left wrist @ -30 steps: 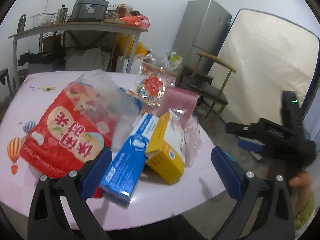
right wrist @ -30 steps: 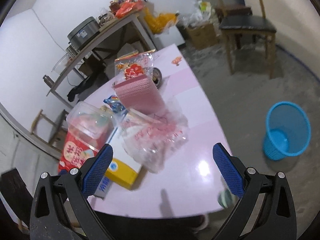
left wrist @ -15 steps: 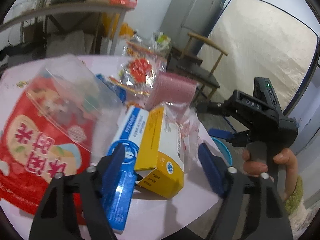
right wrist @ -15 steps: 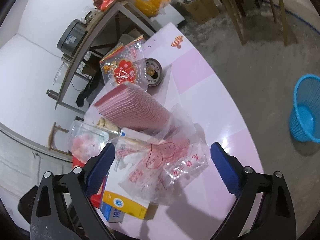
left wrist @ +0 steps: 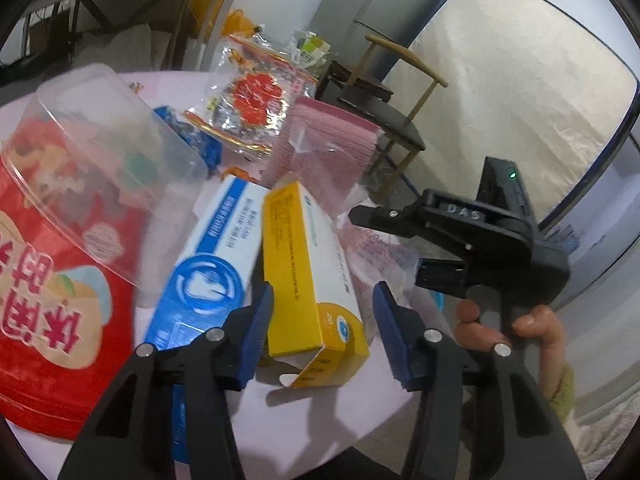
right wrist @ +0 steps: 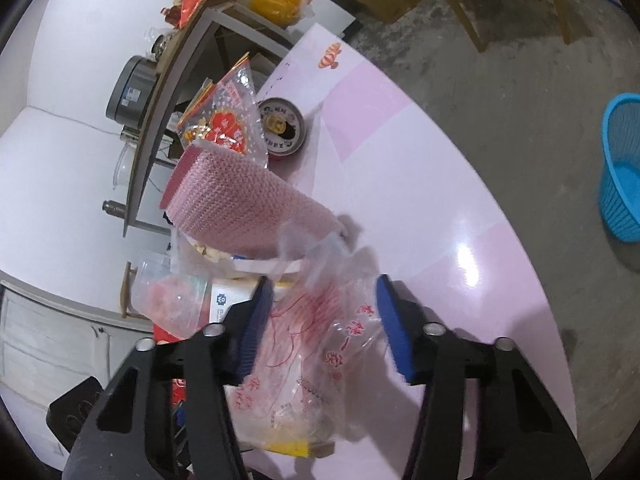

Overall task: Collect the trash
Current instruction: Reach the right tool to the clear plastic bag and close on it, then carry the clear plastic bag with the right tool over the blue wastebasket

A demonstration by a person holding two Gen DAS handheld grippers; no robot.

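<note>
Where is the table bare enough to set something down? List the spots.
Bare: the pink table between the round tin, the clear printed bag and the floor-side edge. Crowded: the red bag, blue box, yellow box and pink bubble wrap.

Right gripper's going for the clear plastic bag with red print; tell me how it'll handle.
The plastic bag looks thin and crumpled, so probably floppy and light. Its glossy film may slip between the right gripper's closing jaws.

Both wrist views close, angled down, sharing cluttered table (left wrist: 248,408)
</note>
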